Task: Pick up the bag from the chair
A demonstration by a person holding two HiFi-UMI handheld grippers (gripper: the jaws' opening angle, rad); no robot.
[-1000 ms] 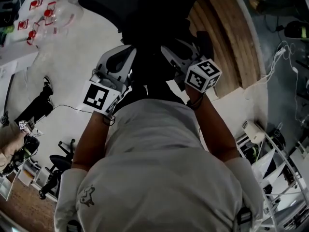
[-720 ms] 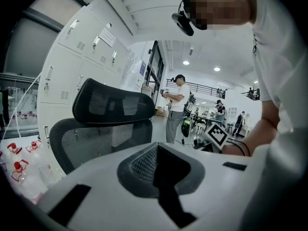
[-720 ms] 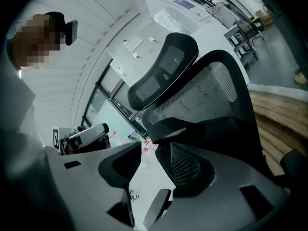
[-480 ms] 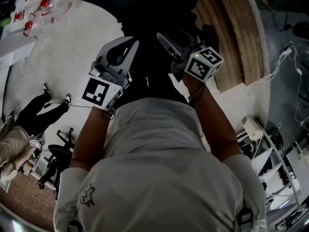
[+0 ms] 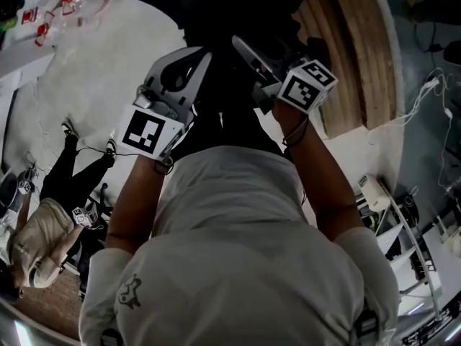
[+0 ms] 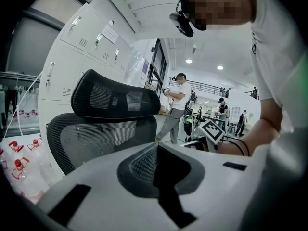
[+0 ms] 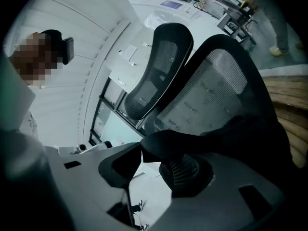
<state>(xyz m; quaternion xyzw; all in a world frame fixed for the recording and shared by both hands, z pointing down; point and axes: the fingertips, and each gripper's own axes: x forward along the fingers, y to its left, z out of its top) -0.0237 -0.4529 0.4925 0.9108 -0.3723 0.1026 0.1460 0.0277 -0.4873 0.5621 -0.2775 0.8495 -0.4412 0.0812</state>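
Note:
In the right gripper view my right gripper (image 7: 154, 162) is shut on a black strap (image 7: 192, 141) that crosses between its pads; the dark bag (image 7: 272, 148) it belongs to hangs at the right, in front of the black mesh chair (image 7: 216, 90). My left gripper (image 6: 161, 165) has its jaws together, with nothing showing between or beyond them; the chair's backrest (image 6: 101, 134) and headrest (image 6: 115, 100) stand behind it. In the head view, the left gripper (image 5: 184, 74) and right gripper (image 5: 252, 56) are held close together in front of my chest. A dark mass (image 5: 230, 121) between them cannot be told apart.
A curved wooden floor strip (image 5: 353, 56) lies at the right, with cables (image 5: 425, 99) beyond it. Red-capped bottles (image 5: 50, 6) sit at the upper left. A person (image 5: 43, 229) stands at the lower left. White lockers (image 6: 82, 47) and several people (image 6: 180, 105) are behind the chair.
Both grippers have drifted slightly up the head view, staying close together. The person at the lower left has come further into view. The jaws look the same.

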